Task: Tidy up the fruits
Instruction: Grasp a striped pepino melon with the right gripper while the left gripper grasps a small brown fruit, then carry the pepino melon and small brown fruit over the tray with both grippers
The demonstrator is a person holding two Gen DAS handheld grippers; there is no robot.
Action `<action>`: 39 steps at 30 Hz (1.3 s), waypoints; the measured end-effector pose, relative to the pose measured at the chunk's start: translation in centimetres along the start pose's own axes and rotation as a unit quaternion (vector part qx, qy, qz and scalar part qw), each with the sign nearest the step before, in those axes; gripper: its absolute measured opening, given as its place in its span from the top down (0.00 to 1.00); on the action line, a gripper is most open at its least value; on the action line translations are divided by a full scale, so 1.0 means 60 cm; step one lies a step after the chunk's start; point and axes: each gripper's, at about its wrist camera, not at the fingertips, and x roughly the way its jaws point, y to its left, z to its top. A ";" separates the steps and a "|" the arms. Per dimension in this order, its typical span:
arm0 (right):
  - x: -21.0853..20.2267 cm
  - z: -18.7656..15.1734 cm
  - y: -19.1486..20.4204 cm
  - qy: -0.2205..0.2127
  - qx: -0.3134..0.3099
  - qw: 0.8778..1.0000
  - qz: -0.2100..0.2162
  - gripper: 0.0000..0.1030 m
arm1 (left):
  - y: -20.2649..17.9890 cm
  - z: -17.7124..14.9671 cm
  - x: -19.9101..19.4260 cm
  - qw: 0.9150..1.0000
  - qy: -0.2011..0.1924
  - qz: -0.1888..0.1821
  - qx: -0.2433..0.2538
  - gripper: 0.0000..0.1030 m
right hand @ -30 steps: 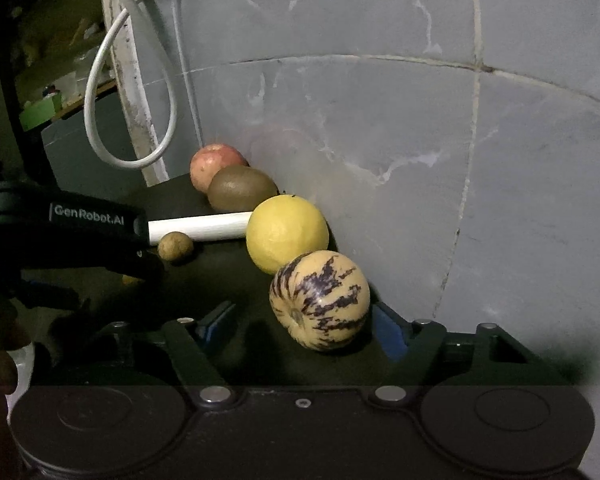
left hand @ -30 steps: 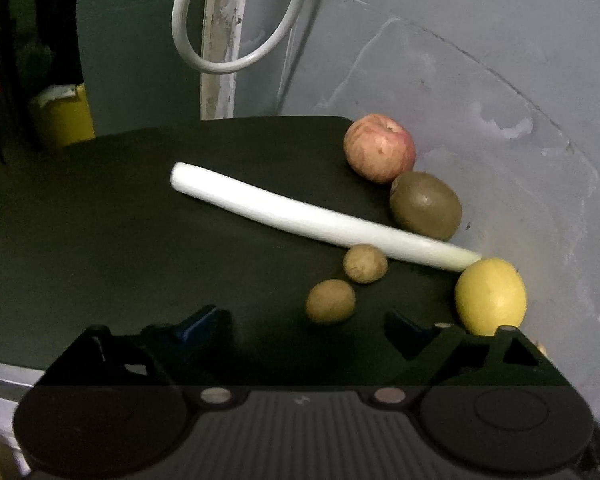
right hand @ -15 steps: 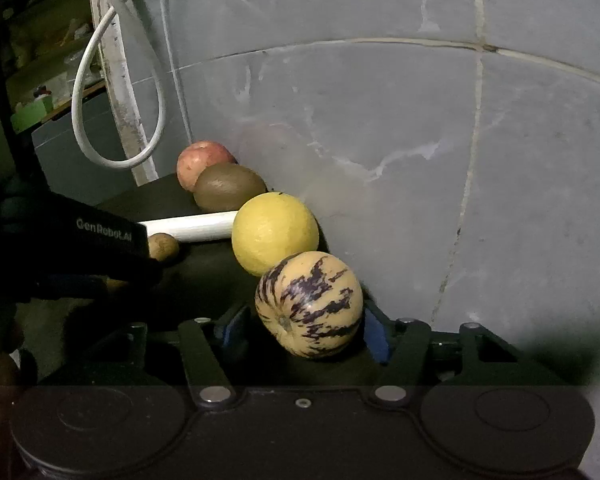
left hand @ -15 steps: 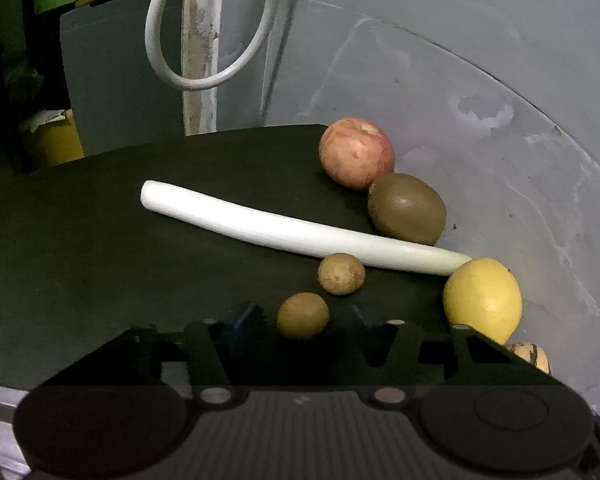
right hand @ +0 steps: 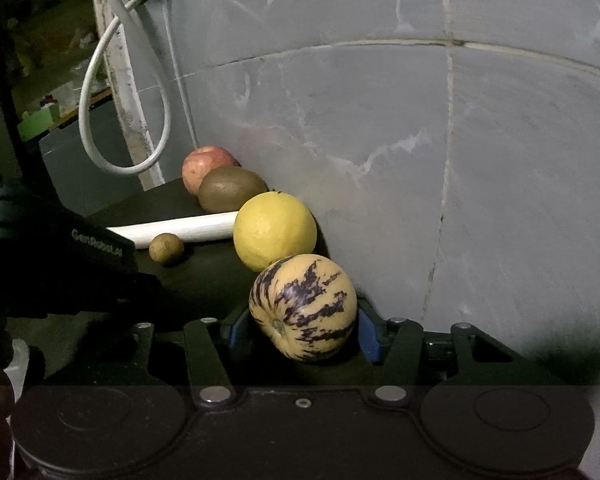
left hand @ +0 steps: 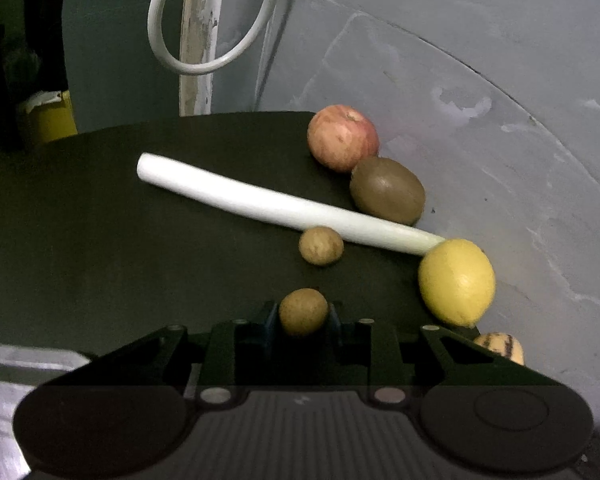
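Observation:
My left gripper (left hand: pixel 303 316) is shut on a small round brown fruit (left hand: pixel 303 311) on the dark tabletop (left hand: pixel 80 240). A second small brown fruit (left hand: pixel 321 246) lies just beyond it, apart. Along the wall stand a red apple (left hand: pixel 342 138), a kiwi (left hand: pixel 386 190) and a yellow lemon (left hand: pixel 456 282). My right gripper (right hand: pixel 304 330) has its jaws closing on a cream melon with purple stripes (right hand: pixel 304 306), and its blue pads (right hand: pixel 368 334) touch the melon on both sides. The left gripper's black body (right hand: pixel 80 252) shows at the left of the right wrist view.
A long white stalk (left hand: pixel 268 204) lies slantwise across the table, its end at the lemon. The grey stone wall (left hand: pixel 500 120) borders the table on the right. A white cable loop (left hand: pixel 172 52) hangs at the back, and a yellow container (left hand: pixel 48 118) stands beyond the table's far left edge.
The left jaws went from wide open to shut around the nearer small brown fruit. The right jaws narrowed onto the striped melon. Both hands crept slightly forward.

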 end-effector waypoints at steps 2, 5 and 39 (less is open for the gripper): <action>-0.006 -0.005 -0.001 -0.001 -0.001 1.000 0.004 0.46 | -0.001 -0.005 -0.006 1.000 0.005 -0.002 -0.002 0.71; -0.017 -0.012 -0.002 -0.003 0.000 1.000 0.009 0.46 | -0.004 -0.016 -0.018 1.000 0.008 -0.009 -0.002 0.71; -0.134 -0.042 0.166 -0.019 -0.083 0.984 0.154 0.46 | 0.218 -0.087 -0.197 0.990 -0.043 0.064 -0.116 0.71</action>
